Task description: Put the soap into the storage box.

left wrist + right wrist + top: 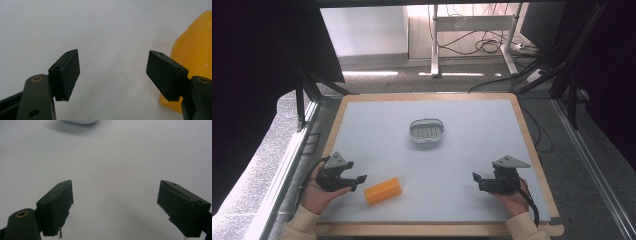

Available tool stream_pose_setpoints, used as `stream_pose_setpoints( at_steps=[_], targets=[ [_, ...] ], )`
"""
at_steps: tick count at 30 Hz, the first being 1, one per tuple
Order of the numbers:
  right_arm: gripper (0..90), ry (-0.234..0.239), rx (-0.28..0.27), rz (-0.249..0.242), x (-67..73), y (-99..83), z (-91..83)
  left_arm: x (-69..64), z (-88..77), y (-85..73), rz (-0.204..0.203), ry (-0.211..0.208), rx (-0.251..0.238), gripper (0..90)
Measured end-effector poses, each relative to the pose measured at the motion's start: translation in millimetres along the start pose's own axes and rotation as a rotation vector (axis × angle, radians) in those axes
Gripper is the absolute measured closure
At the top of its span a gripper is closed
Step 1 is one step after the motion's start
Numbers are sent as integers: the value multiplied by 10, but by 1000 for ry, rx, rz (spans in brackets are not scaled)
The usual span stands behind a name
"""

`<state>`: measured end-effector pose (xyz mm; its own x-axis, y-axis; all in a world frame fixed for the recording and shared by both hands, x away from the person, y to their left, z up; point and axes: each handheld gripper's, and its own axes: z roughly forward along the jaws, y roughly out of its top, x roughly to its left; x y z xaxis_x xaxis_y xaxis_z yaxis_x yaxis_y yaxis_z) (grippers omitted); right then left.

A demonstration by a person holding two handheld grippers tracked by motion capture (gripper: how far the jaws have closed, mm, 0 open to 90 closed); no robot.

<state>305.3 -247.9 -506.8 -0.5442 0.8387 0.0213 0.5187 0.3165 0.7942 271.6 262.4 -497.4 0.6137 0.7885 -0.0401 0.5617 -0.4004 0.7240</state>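
Left gripper (358,181) low at the near left of the table (372,115), jaws spread wide and empty, just beside the orange block (382,191) lying at near centre-left. Right gripper (478,179) at near right, jaws likewise wide apart, holding nothing. White slotted dish (427,130) farther off, near the middle.

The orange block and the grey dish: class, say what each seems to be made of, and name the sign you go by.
Orange block: probably soap or wax; it looks matt and slightly translucent, with rounded edges in the left gripper view. Grey dish: likely moulded plastic, smooth and pale, with a thin even rim and slots in its floor. Neither can be told for certain by look alone.
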Motion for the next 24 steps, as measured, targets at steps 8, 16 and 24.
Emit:
stream_pose_setpoints(
  at_steps=[8, 16, 24],
  targets=[
    [139, 11, 2, 2, 21, -6, 14, -18, -89, 74, 7, -39, 4, 281],
    [139, 10, 1, 1, 30, -4, 11, -74, -228, 232, 26, -68, 14, 300],
    [140, 10, 1, -4, 29, -2, 8, -122, -248, 457, 53, -84, 20, 297]
  ],
)
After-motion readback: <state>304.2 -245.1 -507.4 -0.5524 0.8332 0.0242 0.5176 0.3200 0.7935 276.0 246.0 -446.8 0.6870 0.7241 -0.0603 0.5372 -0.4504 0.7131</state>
